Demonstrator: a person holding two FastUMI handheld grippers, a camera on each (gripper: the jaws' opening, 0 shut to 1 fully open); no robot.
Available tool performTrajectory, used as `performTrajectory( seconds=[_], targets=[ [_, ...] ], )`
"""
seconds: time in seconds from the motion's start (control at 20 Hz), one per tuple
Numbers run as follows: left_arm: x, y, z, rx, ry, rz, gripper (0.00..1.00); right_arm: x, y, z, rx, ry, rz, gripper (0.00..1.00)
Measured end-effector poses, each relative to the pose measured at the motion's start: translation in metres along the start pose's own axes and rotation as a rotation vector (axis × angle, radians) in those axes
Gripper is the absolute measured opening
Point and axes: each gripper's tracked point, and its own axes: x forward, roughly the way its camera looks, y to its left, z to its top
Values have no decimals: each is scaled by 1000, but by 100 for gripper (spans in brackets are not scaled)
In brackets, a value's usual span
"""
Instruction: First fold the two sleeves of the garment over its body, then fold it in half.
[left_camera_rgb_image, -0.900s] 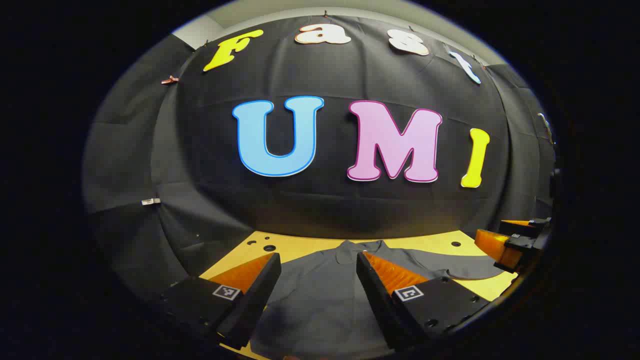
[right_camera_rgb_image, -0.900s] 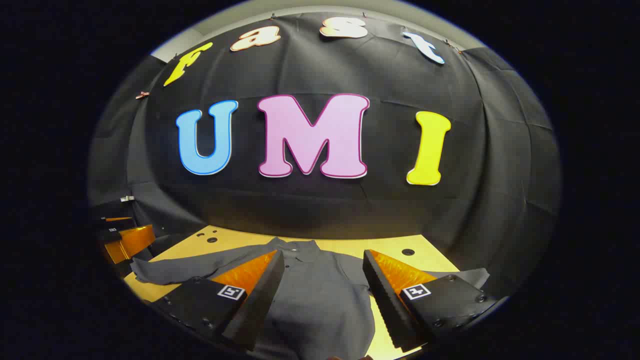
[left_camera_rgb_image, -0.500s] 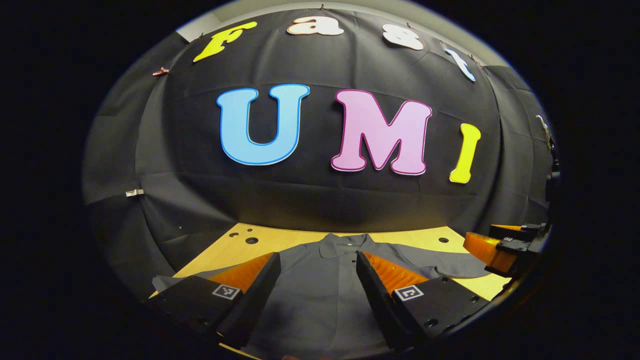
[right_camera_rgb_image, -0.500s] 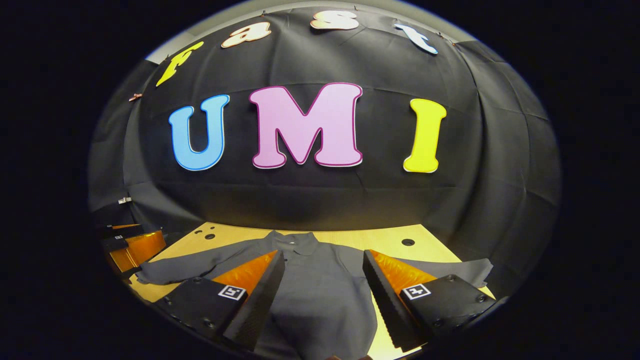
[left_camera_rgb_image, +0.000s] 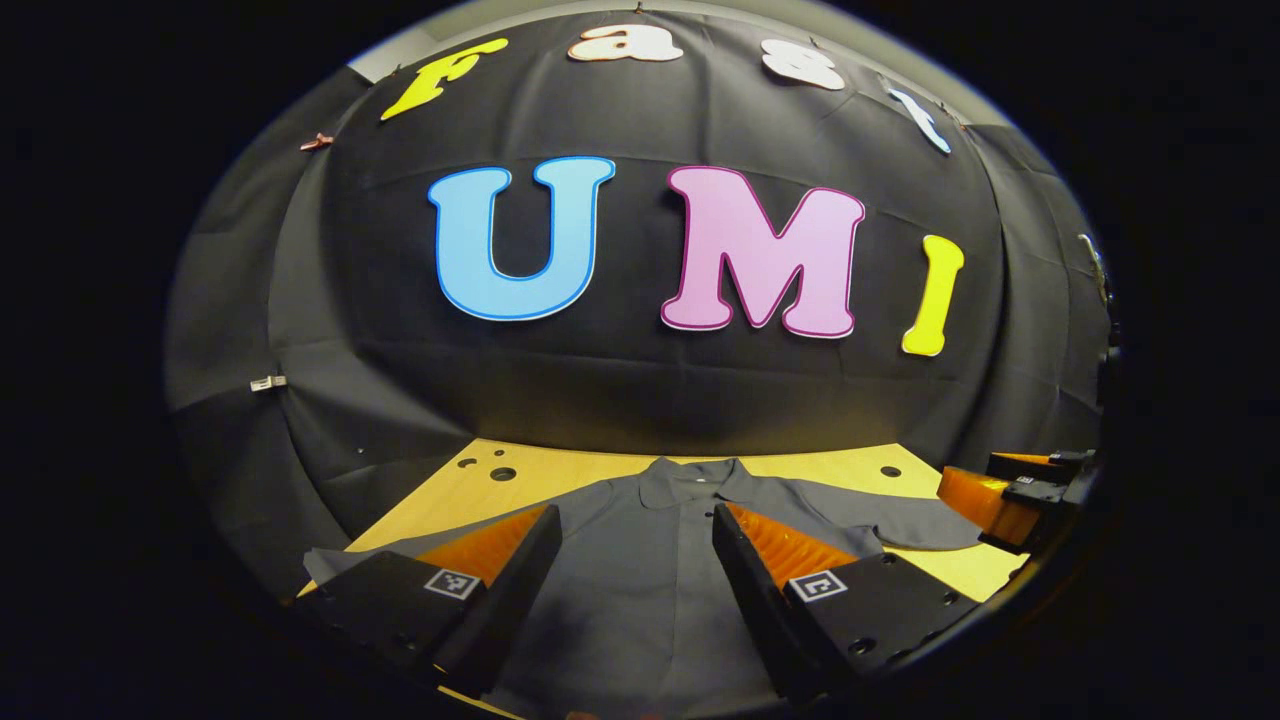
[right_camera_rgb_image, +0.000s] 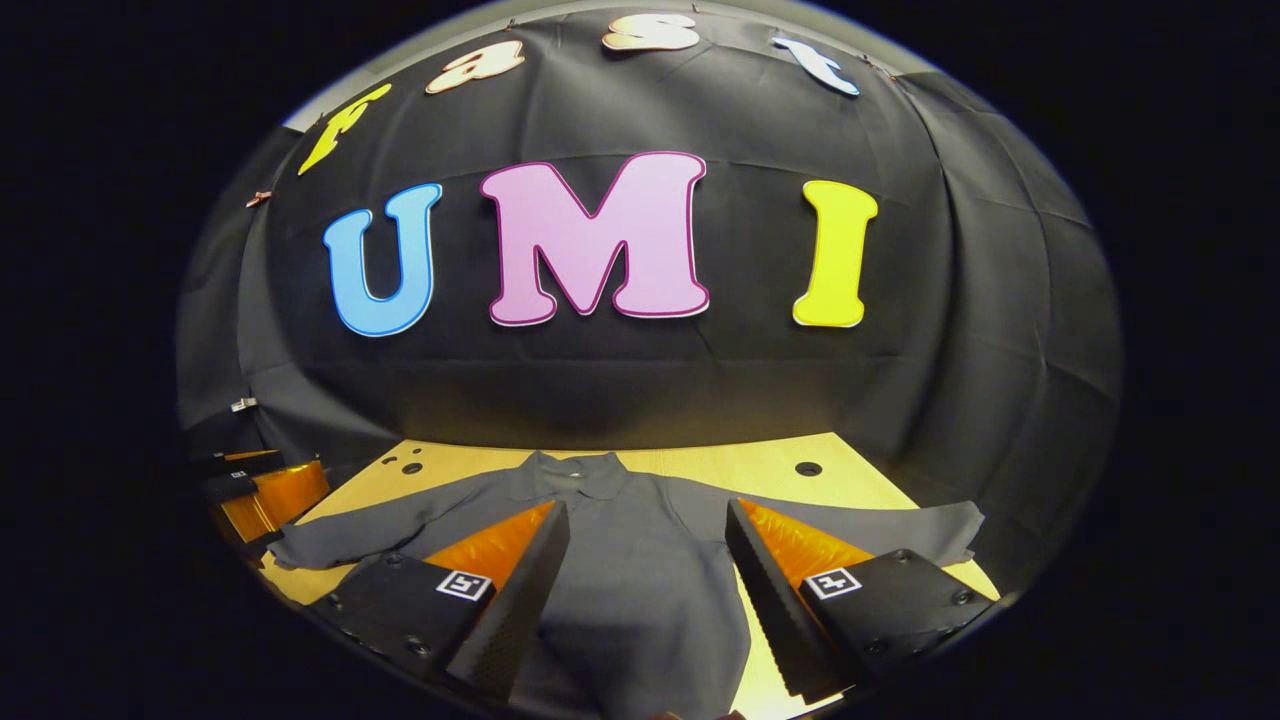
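Black cloth walls the booth behind a pale wooden surface (left_camera_rgb_image: 590, 470) with a few round holes toward 11 and 1 o'clock. Spread flat on it lies a grey collared garment (right_camera_rgb_image: 640, 560), collar at 12 o'clock and both sleeves stretched out toward 9 and 3 o'clock, not yet folded. Above its body the left gripper (left_camera_rgb_image: 637, 520) and the right gripper (right_camera_rgb_image: 648, 515) each hold their fingers wide apart and empty, with the garment showing between them.
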Motion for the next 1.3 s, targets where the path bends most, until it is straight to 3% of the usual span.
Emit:
performTrajectory(
  seconds=[0.25,0.45,1.1,1.3],
  targets=[
    [1,-2,-3,17,16,4,96,3,-12,-6,2,13,-15,97],
    [0,1,-8,17,24,22,96,12,-42,-14,16,39,-78,97],
    [3,7,-17,38,74,57,96,39,-225,-33,113,99,-414,96],
    [1,16,-21,57,97,77,96,37,-273,-60,167,172,-502,97]
  ],
)
